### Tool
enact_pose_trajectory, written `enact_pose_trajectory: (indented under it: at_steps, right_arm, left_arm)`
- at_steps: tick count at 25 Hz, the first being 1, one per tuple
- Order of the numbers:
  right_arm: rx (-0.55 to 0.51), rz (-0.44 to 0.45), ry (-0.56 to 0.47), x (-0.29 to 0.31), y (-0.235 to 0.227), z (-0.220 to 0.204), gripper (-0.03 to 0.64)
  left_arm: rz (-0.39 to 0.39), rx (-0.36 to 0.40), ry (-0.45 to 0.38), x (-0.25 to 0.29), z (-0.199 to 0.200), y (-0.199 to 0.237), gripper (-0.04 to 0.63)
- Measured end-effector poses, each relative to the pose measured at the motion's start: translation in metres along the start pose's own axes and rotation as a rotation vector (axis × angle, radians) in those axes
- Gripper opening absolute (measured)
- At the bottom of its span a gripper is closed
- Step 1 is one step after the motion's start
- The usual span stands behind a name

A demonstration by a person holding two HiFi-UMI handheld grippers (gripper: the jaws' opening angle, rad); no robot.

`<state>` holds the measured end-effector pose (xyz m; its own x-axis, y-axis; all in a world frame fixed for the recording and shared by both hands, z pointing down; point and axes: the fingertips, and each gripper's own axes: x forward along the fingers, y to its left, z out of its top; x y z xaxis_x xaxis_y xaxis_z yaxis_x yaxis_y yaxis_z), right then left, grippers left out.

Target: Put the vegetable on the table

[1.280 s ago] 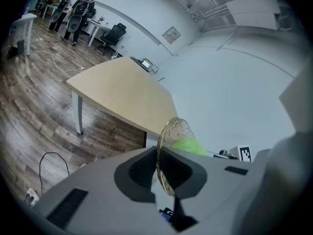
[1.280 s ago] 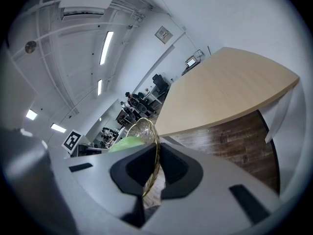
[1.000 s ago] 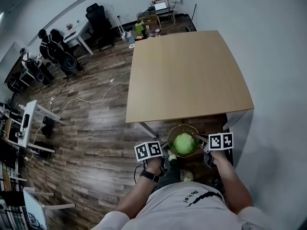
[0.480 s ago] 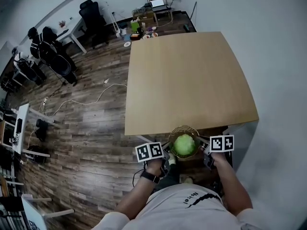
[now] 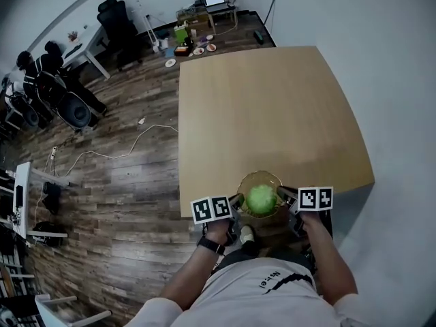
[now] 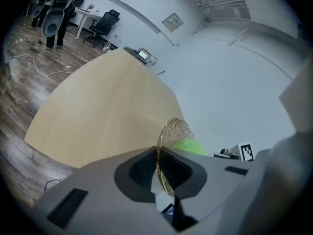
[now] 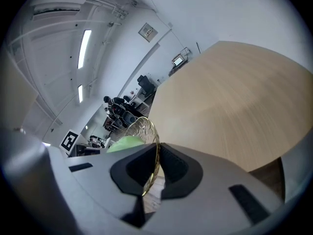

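Bowl [image 5: 255, 178] advancing since earlier frame; head view showing it reaching near worktop [image 5: 272, 114] edge, vegetable [image 5: 260, 199] sitting inside. Left gripper view: left claw [image 6: 159, 168] pinching bowl rim. Right gripper view: right claw [image 7: 155, 168] pinching opposite rim. Judgement: keeping rim level, clearing edge before lowering.

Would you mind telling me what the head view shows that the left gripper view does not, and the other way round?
Only the head view shows the person's forearms, the watch on the left wrist, and all four edges of the table on the wooden floor. Only the left gripper view shows the left gripper with its jaws closed on the rim of the bowl, seen edge-on. Both views show the table, the bowl, the green vegetable in it, the right gripper on the bowl's far side, and office chairs in the background.
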<state>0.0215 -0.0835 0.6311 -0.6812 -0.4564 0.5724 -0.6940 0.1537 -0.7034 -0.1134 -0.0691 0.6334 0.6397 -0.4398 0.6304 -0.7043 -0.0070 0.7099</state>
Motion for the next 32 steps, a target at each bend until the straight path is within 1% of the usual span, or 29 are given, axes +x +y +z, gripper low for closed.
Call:
enact_pose_trajectory:
  at_steps: [6,10,18,21,24,29,32]
  right_arm:
    - [-0.008,-0.028,-0.008,0.019,0.005,0.038,0.029]
    - [-0.018,-0.037,0.001,0.03,-0.002,0.06,0.029]
    - [-0.021,-0.026,0.053,0.06,-0.032,0.113,0.029]
    - [-0.036,-0.018,0.063,0.07,-0.039,0.133,0.029]
    - [-0.037,-0.01,0.067,0.079,-0.051,0.146,0.029]
    - [-0.041,-0.016,0.092,0.106,-0.081,0.162,0.029]
    - [-0.019,-0.014,0.106,0.123,-0.101,0.166,0.029]
  left_arm:
    - [-0.02,0.001,0.011,0.011,0.042,0.003,0.029]
    - [-0.018,-0.008,0.012,0.027,0.063,0.004,0.029]
    - [0.025,-0.038,0.006,0.071,0.106,0.006,0.029]
    - [0.036,-0.042,-0.013,0.086,0.124,0.008,0.028]
    - [0.044,-0.044,-0.024,0.102,0.136,0.011,0.028]
    - [0.082,-0.048,-0.004,0.138,0.148,0.029,0.025]
    - [0.097,-0.054,0.005,0.159,0.154,0.04,0.025]
